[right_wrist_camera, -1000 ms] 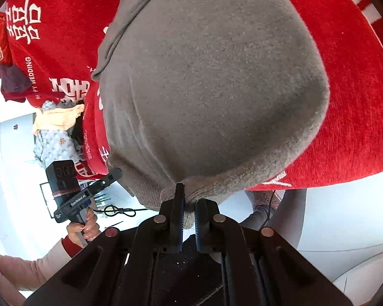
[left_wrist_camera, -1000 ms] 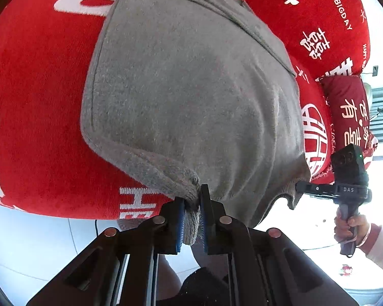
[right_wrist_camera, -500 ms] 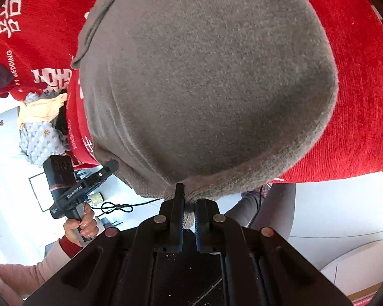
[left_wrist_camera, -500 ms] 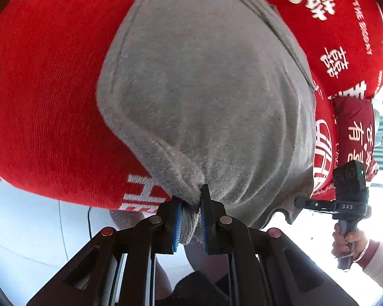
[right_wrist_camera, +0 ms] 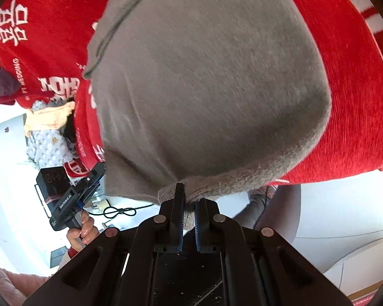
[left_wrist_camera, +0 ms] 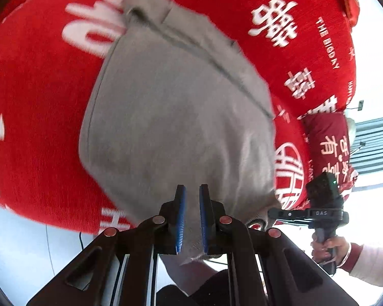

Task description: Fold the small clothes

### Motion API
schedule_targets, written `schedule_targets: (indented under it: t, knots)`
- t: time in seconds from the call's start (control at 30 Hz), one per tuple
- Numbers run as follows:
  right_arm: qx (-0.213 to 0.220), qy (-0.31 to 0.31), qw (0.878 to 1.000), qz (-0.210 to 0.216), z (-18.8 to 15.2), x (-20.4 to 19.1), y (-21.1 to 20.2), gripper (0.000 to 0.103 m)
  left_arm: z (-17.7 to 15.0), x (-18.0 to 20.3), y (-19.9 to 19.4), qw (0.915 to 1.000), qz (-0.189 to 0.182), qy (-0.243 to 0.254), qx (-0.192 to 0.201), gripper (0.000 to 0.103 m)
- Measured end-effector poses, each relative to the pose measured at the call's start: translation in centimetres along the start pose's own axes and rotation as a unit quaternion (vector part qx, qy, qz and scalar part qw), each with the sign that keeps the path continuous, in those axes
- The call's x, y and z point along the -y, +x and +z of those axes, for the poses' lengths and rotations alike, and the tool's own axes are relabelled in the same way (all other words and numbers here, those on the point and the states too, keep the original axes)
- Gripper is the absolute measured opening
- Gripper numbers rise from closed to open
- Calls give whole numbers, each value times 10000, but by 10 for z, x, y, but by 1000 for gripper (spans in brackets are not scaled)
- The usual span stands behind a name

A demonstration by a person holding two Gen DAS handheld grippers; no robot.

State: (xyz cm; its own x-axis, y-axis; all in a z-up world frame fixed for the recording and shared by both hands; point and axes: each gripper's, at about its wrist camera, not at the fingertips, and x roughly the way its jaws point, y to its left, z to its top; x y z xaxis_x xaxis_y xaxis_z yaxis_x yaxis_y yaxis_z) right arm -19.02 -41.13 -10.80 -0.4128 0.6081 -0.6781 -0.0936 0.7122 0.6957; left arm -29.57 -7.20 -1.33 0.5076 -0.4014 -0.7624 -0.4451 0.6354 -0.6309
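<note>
Lying across the red bedspread with white wedding lettering, the grey knit garment reaches the near edge, where both tongs meet its hem. The left gripper has its blue-padded jaws slightly parted, with grey fabric between them; whether they clamp it I cannot tell. The right gripper pinches a bunched fold of the thick hem, jaws closed on it. A seam crosses the garment toward the far side. At the bedspread's left edge in the right wrist view sits a heap of other clothes, beige, patterned grey and maroon; no container shows in either view
</note>
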Motion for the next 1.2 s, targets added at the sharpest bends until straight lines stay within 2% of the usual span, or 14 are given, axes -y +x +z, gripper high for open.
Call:
schedule_targets:
  t: [0.13,0.23,0.3,0.4,0.5,0.63,0.7,0.73,0.77,0.8,0.83,0.87,1.0,1.2]
  knots:
    - [297,-36,9991,290,11,-11,-10,7,22,6,-9,9998,-57,84,172,12]
    - [386,-122,9982,449,22,-20,-16,7,34,7,-13,9997,94,147,197,12]
    - [307,-273,9983,413,28,-25,-15,7,34,4,-13,9994,294,123,142,12]
    - [199,-286,9985,420,33,-24,-12,7,28,-10,-2,9969,730,-47,-297,12]
    - [133,-234,9983,515,33,-15,-12,7,13,-20,15,9892,1248,-78,-762,12]
    - [28,-203,9983,554,28,-6,-13,7,-6,-26,35,9858,1139,-332,-1191,12]
    - [-60,-180,9984,535,24,-1,-12,7,-9,-25,39,9857,1027,-515,-1231,13]
    - [-98,-164,9985,520,23,2,-11,7,-9,-25,39,9859,965,-660,-1201,20]
    - [-122,-146,9985,515,22,4,-10,7,-7,-24,37,9859,928,-790,-1143,58]
    - [-142,-120,9985,513,21,6,-10,7,-4,-21,34,9853,1042,-882,-1029,98]
    - [-157,-92,9985,512,20,8,-10,7,-1,-16,30,9846,1197,-894,-908,103]
    - [-163,-66,9985,512,19,10,-10,7,4,-11,29,9847,1296,-832,-815,103]
    - [-154,-11,9983,557,19,17,-12,7,14,-4,38,9780,1657,-743,-1024,103]
    - [-106,7,9978,654,20,19,-11,7,16,-3,70,9575,2352,-1009,-1327,103]
